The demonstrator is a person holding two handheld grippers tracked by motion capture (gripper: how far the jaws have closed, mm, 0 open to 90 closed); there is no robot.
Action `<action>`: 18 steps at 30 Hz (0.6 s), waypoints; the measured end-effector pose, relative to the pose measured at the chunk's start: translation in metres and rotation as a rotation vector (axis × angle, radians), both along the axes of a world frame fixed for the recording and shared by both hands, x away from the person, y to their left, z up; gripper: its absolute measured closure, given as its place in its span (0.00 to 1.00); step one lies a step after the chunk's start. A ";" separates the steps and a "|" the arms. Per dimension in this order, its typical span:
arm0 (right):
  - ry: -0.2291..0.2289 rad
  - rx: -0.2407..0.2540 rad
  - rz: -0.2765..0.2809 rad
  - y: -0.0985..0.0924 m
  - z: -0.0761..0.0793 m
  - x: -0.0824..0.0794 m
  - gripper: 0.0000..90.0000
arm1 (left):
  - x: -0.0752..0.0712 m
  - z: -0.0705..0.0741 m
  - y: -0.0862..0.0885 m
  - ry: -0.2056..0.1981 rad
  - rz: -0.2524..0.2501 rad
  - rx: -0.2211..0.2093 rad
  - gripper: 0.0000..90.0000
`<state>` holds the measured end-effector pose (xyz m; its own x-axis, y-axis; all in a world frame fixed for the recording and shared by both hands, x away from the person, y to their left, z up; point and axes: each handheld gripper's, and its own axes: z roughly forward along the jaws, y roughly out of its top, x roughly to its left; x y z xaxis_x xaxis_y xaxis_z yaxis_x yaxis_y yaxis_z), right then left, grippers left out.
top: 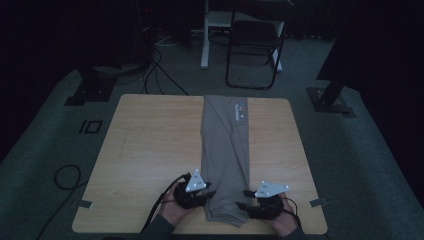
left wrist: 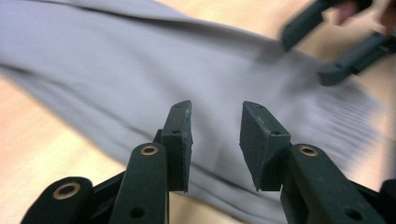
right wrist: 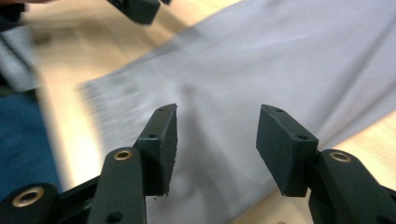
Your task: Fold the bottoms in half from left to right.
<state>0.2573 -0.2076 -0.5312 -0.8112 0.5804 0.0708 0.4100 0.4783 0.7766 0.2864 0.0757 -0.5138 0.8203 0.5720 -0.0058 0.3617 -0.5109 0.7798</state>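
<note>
Grey shirt lies folded into a long strip down the table, hem end nearest the person. Left claw and right claw both released, jaws apart, flanking the hem corners. Looks like pre-grasp for an end fold; next needs both to pinch the corners. High view shows the logo; the gripper views show hem ribbing.

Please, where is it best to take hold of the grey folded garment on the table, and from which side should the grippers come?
Probably the near hem corners of the grey garment: left gripper from its left edge, right gripper from its right. It lies flat, so only edges offer a pinch.
</note>
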 end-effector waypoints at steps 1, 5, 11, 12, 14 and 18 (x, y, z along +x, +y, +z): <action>-0.011 -0.008 -0.014 0.001 0.000 0.006 0.54 | 0.013 -0.002 0.000 -0.006 0.027 -0.001 0.69; -0.064 -0.033 -0.089 0.009 0.000 0.035 0.54 | 0.051 -0.011 -0.001 0.001 0.107 -0.009 0.67; -0.103 -0.056 -0.185 0.019 -0.003 0.082 0.55 | 0.092 -0.020 -0.006 0.008 0.188 0.022 0.65; -0.103 -0.060 -0.201 0.021 -0.004 0.091 0.55 | 0.098 -0.020 -0.008 -0.001 0.206 0.031 0.65; -0.099 -0.065 -0.246 0.024 -0.005 0.108 0.54 | 0.111 -0.020 -0.010 0.002 0.233 0.037 0.63; -0.098 -0.081 -0.305 0.030 -0.006 0.136 0.50 | 0.132 -0.023 -0.014 0.012 0.284 0.042 0.61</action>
